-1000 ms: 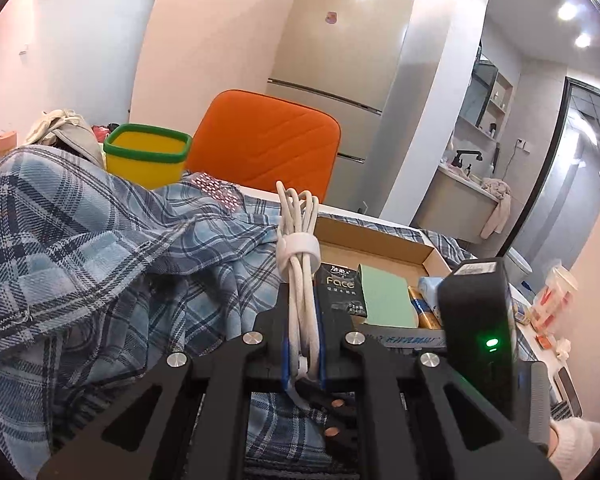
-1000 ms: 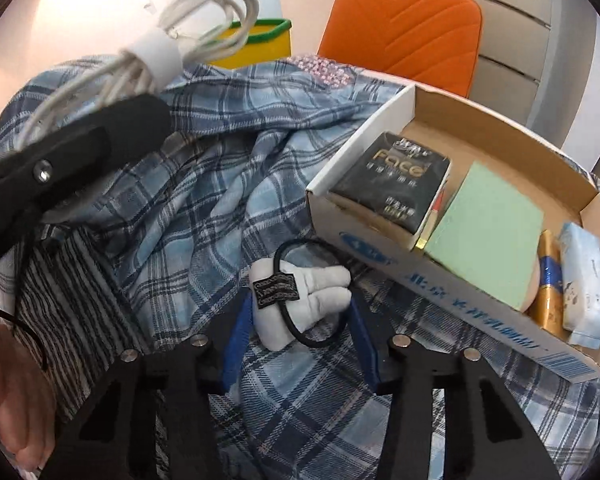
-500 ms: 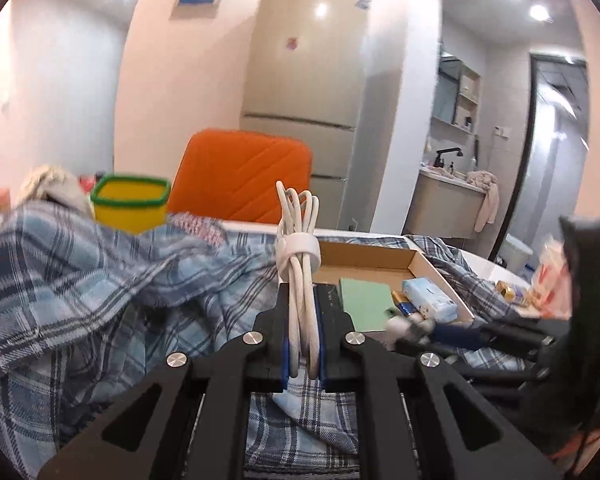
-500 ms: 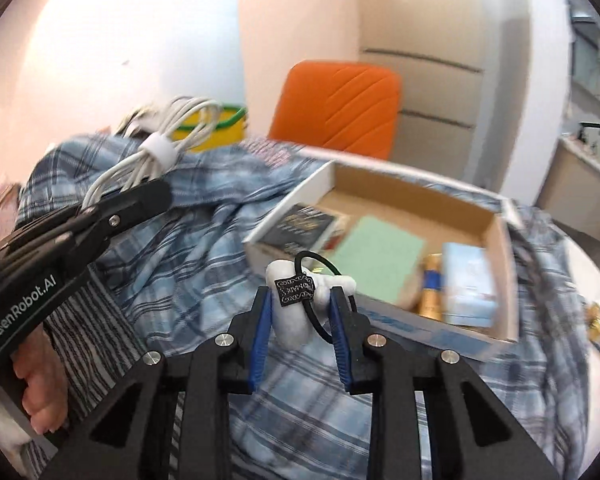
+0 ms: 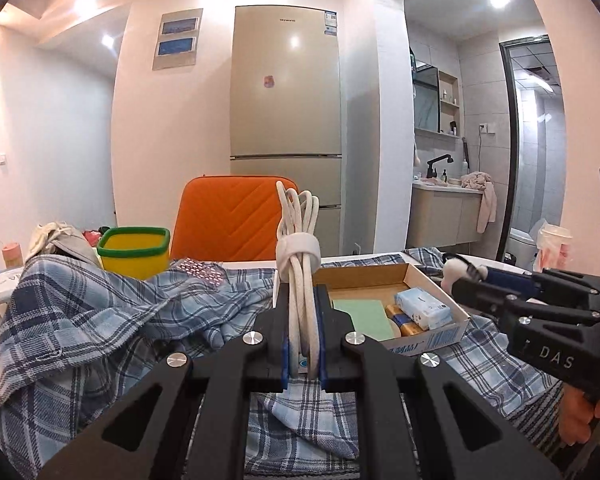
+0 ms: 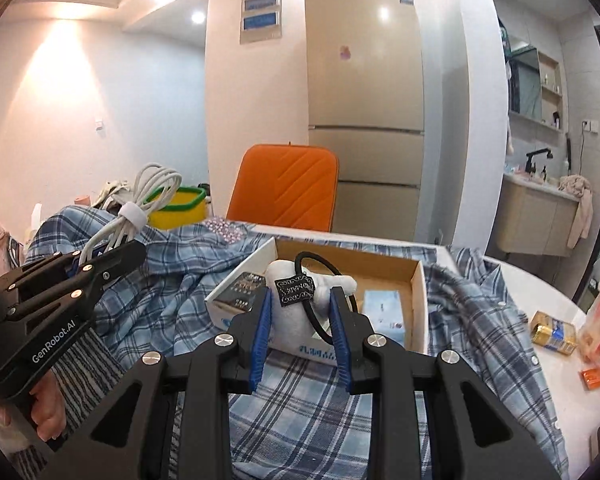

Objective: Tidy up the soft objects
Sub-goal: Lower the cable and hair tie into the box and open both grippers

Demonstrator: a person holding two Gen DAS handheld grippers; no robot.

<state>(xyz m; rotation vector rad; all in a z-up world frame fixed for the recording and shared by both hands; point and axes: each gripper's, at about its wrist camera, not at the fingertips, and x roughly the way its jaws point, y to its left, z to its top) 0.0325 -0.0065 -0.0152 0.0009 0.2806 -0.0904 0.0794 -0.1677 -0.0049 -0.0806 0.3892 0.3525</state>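
A tall beige refrigerator (image 5: 286,128) is seen at the upper centre of the left wrist view, with an orange chair back (image 5: 236,220) below it. The lower left and centre of both views are covered by a rumpled blue plaid shirt (image 5: 112,316). An open cardboard box (image 6: 418,300) is set on the cloth at the centre of the right wrist view, with a pale blue tissue pack (image 6: 382,312) inside it at the right and a dark packet (image 6: 242,290) at its left end. A yellow tub with a green rim (image 5: 134,250) is seen left of the chair.

At the lower centre of the left wrist view, a coiled white cable (image 5: 298,240), bound by a white strap, is clamped upright between the narrow-set pads of the left gripper (image 5: 303,328). At the centre of the right wrist view, a small white plush with a black hair tie (image 6: 300,296) is pinched by the right gripper (image 6: 300,312) and is held in front of the box's near wall.
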